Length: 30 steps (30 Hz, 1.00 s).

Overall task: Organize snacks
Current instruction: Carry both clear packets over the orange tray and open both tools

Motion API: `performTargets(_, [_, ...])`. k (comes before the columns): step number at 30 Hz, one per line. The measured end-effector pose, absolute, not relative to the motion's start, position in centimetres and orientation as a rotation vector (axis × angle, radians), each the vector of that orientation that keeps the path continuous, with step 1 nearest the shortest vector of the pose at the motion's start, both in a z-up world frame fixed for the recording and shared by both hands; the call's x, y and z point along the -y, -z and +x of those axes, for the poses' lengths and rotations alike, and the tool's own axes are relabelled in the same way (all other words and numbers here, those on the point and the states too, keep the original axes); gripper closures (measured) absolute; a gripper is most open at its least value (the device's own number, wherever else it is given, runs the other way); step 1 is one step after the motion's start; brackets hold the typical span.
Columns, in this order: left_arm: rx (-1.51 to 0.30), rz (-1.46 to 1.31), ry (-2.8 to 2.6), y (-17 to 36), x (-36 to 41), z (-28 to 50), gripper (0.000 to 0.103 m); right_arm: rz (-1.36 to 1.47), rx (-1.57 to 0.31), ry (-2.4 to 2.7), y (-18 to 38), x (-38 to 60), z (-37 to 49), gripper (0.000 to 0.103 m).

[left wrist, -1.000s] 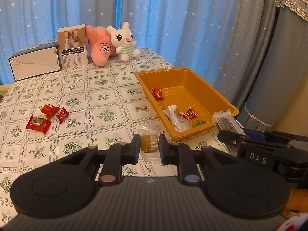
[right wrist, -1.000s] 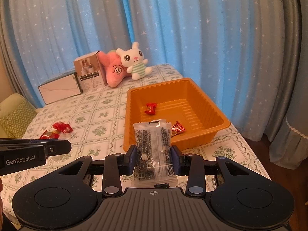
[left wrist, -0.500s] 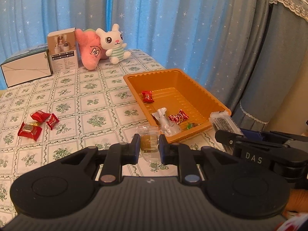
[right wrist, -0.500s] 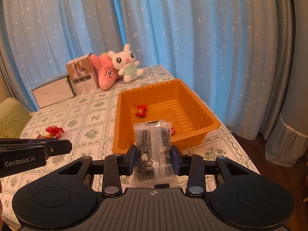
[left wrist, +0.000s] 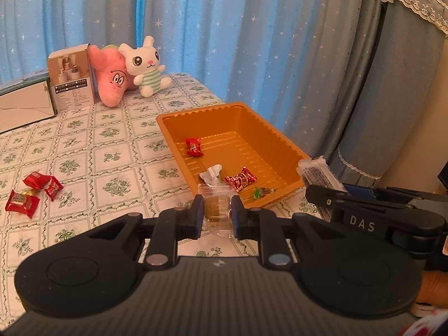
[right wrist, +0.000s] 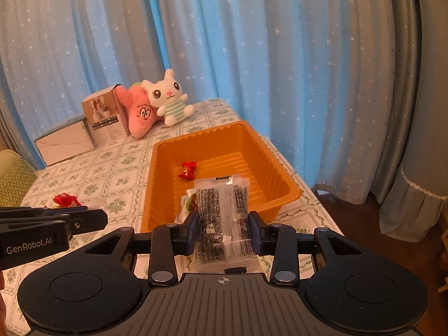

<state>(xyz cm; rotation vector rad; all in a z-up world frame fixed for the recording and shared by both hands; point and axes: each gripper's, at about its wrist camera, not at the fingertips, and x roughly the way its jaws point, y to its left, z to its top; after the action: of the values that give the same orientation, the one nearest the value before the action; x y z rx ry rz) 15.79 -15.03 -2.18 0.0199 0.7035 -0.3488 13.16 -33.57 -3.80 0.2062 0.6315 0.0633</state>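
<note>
Tongs come first in both wrist views. The left tongs (left wrist: 215, 213) pinch a small clear-wrapped brown pastry (left wrist: 217, 210) by its sides, held above the counter (left wrist: 112, 151) just short of the orange tray (left wrist: 280, 140). The right tongs (right wrist: 224, 231) grip a clear packet of dark snack (right wrist: 222, 212) across its width, near the tray's front rim. Both wrappers look slick and thin, so a loosened squeeze this side of the rim would likely drop a snack onto the tablecloth, not into the tray. With the two tools close together, they might also bump as they reach in. Beyond them, the tray holds red candies (left wrist: 193, 147), a white wrapper and a green sweet. More red candies (left wrist: 32, 193) wait at the left. Farthest back sit a rabbit plush (left wrist: 147, 65), a pink plush and boxes.
</note>
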Motion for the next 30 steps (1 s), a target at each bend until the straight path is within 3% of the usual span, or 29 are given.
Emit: performTargets(30, [-0.720,0.021,0.341,3.4,19.2,30.1,0.085,0.133,-0.723,-0.157,5.3,36.6,27.9,0.065])
